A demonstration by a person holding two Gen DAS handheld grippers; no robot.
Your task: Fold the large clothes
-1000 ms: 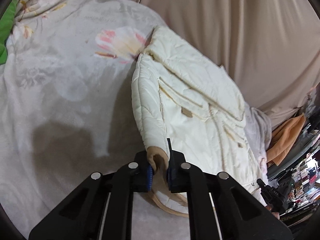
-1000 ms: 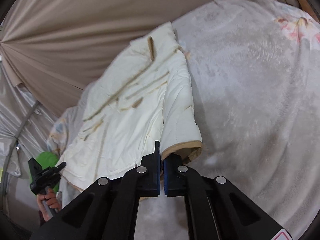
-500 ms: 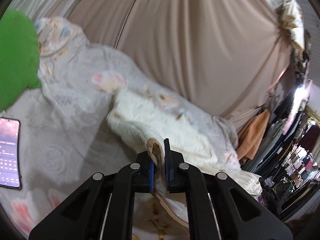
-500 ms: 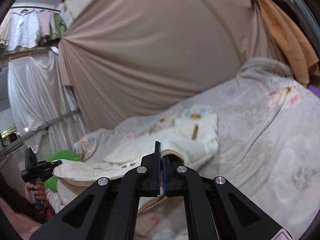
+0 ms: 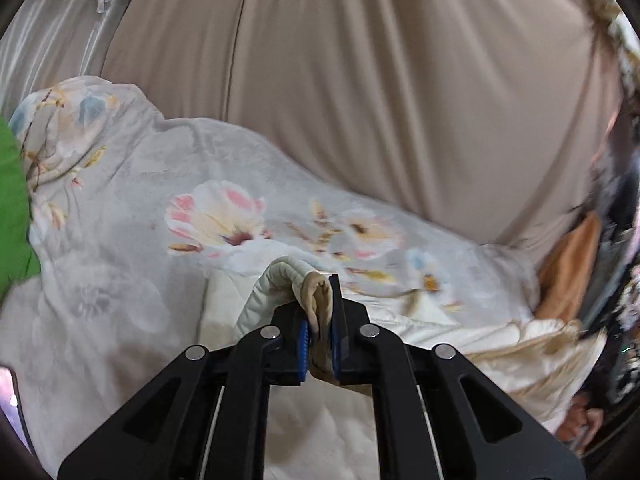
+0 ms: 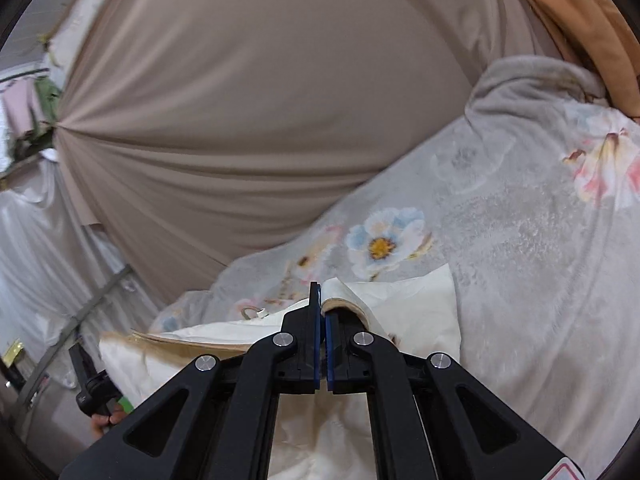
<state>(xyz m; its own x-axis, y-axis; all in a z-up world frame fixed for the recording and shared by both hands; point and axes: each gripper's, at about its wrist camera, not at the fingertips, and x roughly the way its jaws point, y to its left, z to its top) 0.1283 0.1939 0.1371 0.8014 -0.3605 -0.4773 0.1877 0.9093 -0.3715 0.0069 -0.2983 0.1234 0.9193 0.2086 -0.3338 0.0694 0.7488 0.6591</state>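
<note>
A cream quilted jacket point(image 5: 420, 328) with tan trim lies on a grey floral blanket point(image 5: 132, 240). My left gripper point(image 5: 320, 344) is shut on a tan-edged sleeve cuff point(image 5: 316, 296), held up off the blanket with the sleeve bent beneath it. In the right wrist view my right gripper point(image 6: 323, 344) is shut on a tan-trimmed edge of the jacket point(image 6: 408, 304), and the cream fabric spreads below and to both sides of the fingers. The rest of the jacket is hidden under the grippers.
A beige curtain point(image 5: 400, 100) hangs behind the blanket point(image 6: 540, 264). A green object point(image 5: 12, 208) sits at the left edge, an orange cloth point(image 5: 568, 272) at the right. A hand holding the other gripper point(image 6: 94, 388) shows at lower left in the right wrist view.
Both grippers have swung up and forward with the cuffs, carrying the sleeves over the jacket body. The jacket, spread out flat a second ago, now lies low beneath the grippers.
</note>
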